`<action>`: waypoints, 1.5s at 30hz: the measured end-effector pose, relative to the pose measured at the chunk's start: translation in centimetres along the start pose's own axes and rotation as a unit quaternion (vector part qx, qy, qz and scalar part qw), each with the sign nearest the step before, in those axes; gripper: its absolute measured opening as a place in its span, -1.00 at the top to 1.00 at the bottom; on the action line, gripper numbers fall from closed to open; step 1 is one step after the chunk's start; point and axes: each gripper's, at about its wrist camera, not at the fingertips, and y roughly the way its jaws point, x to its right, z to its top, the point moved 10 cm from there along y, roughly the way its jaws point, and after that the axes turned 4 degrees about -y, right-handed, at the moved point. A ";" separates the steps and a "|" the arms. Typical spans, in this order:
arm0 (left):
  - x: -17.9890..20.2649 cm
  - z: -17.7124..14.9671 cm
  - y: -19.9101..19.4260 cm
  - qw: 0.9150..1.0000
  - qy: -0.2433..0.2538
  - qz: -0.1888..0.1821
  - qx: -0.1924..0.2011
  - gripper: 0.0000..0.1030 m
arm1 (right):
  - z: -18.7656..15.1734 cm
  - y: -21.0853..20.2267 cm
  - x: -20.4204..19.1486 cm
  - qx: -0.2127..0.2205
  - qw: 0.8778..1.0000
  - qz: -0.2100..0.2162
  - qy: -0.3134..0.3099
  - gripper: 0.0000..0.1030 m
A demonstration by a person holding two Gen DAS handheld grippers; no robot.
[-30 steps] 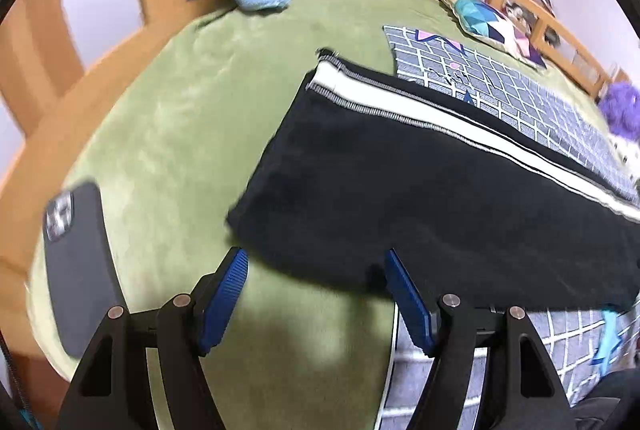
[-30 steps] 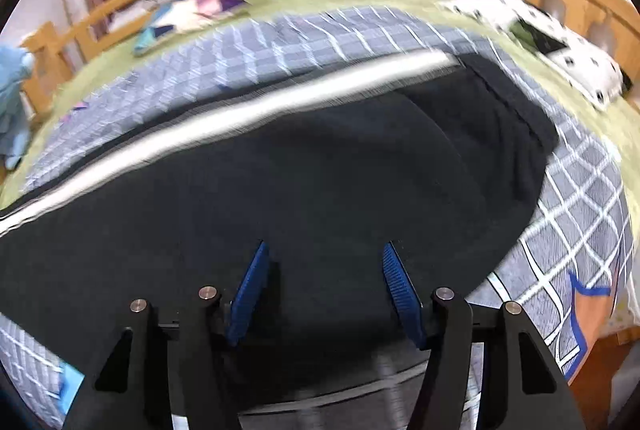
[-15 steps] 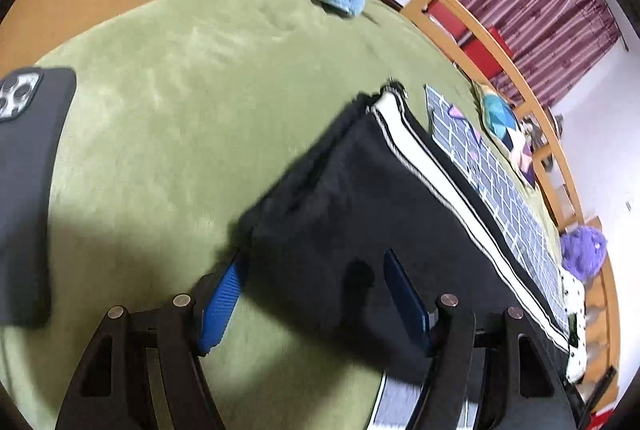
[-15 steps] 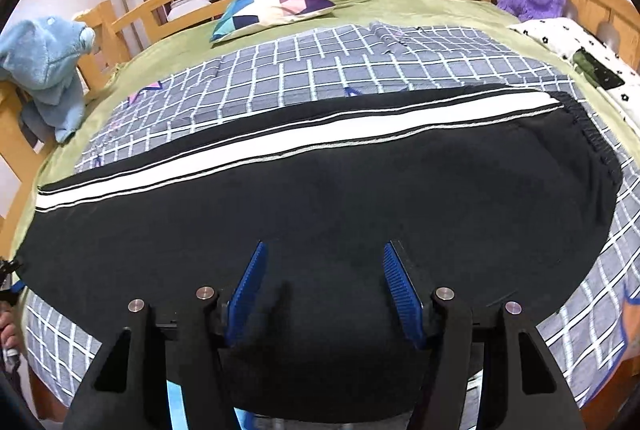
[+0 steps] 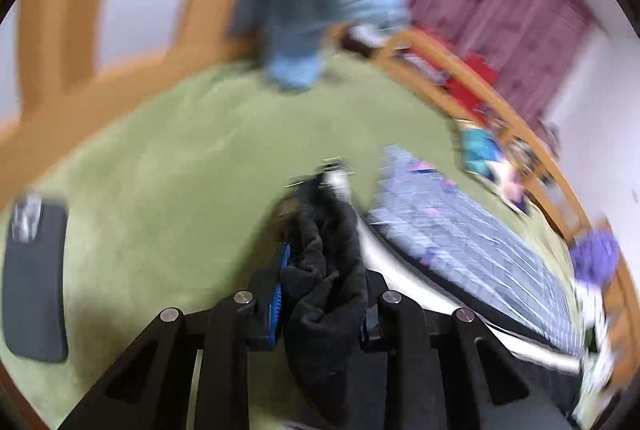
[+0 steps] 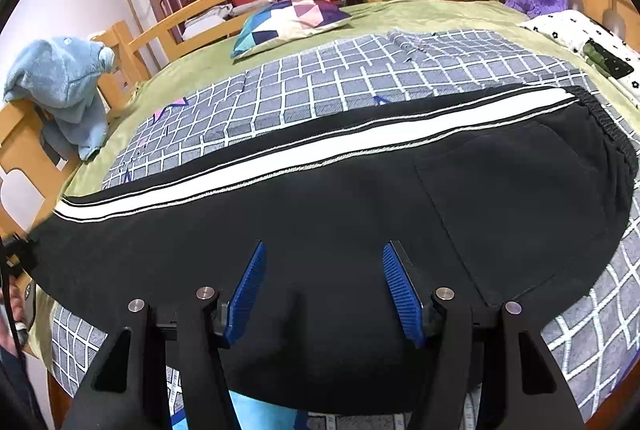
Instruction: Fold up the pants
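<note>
The left gripper (image 5: 322, 294), wide open half a second ago, is now closed on the pants (image 6: 360, 214) cuff, bunched thick and fleecy, so folding can begin. The right gripper (image 6: 324, 294) stays wide apart and holds nothing above the flat black cloth; its white stripe (image 6: 320, 154) runs toward 2 o'clock across the checked blanket (image 6: 360, 78)
</note>
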 end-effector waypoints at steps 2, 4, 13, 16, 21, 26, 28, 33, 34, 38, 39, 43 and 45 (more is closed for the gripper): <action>5.8 -0.2 -1.7 0.998 0.053 -0.043 -0.001 0.52 | 0.3 -0.7 0.3 0.007 1.000 -0.003 -0.004 -0.16; 12.8 -2.0 -3.2 0.990 0.109 -0.092 -0.012 0.53 | 0.6 -1.9 1.0 0.021 1.000 -0.010 -0.007 -0.16; 32.5 -19.8 -1.4 0.938 0.247 -0.203 -0.130 0.53 | -0.5 -6.2 6.3 0.039 0.999 -0.016 0.023 -0.16; 33.7 -26.9 0.8 0.914 0.289 -0.176 -0.224 0.41 | -2.2 -6.3 7.6 0.026 0.999 -0.013 0.029 -0.16; 32.0 -28.6 0.0 0.907 0.299 -0.154 -0.253 -0.30 | -3.7 -5.3 7.5 0.021 0.999 0.009 0.025 -0.16; 28.5 -24.5 -2.9 0.939 0.209 -0.175 -0.208 -0.51 | -2.5 -3.3 4.4 0.018 0.995 0.084 0.040 -0.16; 26.9 -23.0 -3.3 0.949 0.187 -0.161 -0.194 -0.51 | -1.8 -2.1 2.3 0.009 0.993 0.113 0.036 -0.17; 21.9 -19.4 -5.1 0.971 0.119 -0.134 -0.158 -0.51 | -0.5 2.0 -3.2 -0.026 0.985 0.169 0.023 -0.35; 20.7 -18.6 -5.4 0.975 0.097 -0.135 -0.150 -0.51 | -0.5 3.2 -3.8 -0.039 0.985 0.168 0.026 -0.35; 17.4 -17.2 -4.1 0.978 0.044 -0.132 -0.157 -0.51 | -0.9 5.3 -5.5 -0.074 0.980 0.178 0.043 -0.17; 16.8 -17.1 -3.7 0.977 0.035 -0.133 -0.165 -0.51 | -1.0 4.7 -6.1 -0.074 0.980 0.183 0.031 -0.17; 15.3 -17.1 -2.3 0.972 0.000 -0.140 -0.191 -0.51 | -1.2 1.2 -7.5 -0.039 0.981 0.187 -0.020 -0.17; 15.6 -17.4 -2.2 0.970 -0.002 -0.146 -0.195 -0.51 | -1.9 0.0 -8.4 -0.042 0.980 0.189 -0.052 -0.17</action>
